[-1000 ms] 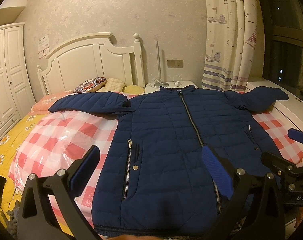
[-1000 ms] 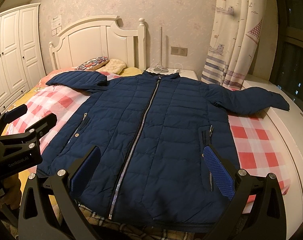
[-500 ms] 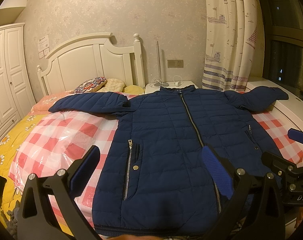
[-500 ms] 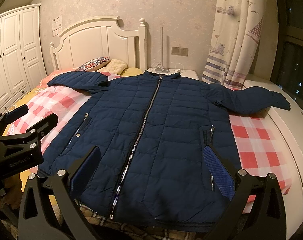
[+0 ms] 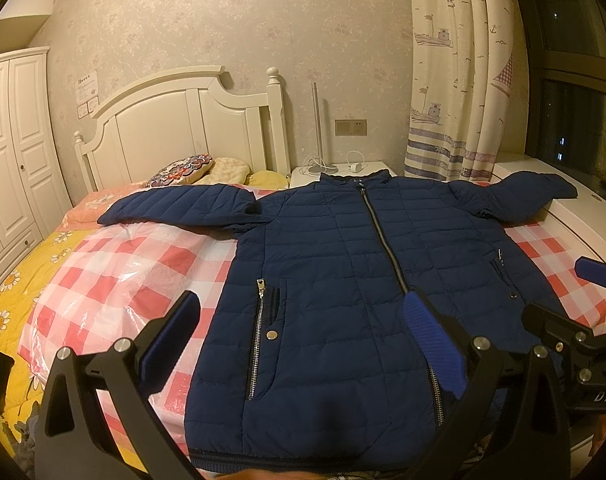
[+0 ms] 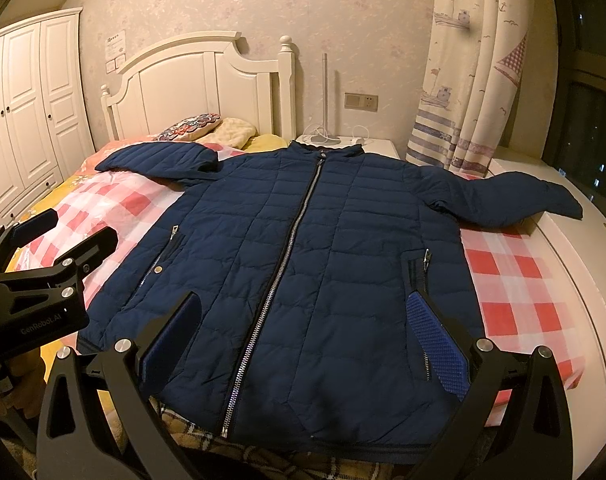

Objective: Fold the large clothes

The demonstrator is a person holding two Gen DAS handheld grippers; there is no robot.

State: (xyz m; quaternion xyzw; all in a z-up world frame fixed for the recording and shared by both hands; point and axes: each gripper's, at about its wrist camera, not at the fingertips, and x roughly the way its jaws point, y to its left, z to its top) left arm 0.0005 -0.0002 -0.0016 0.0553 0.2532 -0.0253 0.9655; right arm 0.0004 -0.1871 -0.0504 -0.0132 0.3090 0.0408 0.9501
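Note:
A navy quilted jacket (image 5: 343,280) (image 6: 303,272) lies flat and zipped on the bed, front up, collar toward the headboard, both sleeves spread out sideways. My left gripper (image 5: 303,328) hovers open above the hem, left of the zipper, holding nothing. My right gripper (image 6: 303,328) hangs open over the hem on the jacket's right half, also empty. Each gripper shows in the other's view: the right gripper (image 5: 575,320) at the far right edge, the left gripper (image 6: 43,264) at the far left edge.
A red-and-white checked plastic-covered bundle (image 5: 115,280) lies under the jacket on the yellow flowered bedspread (image 5: 7,300). Pillows (image 5: 183,168) rest against the white headboard (image 5: 183,128). A nightstand (image 6: 375,146), a curtain (image 6: 471,80) and a white window ledge (image 6: 583,280) stand to the right; a wardrobe (image 6: 23,112) stands left.
Almost nothing has changed. The right wrist view has crept slightly; the jacket lies as before and both grippers stay open.

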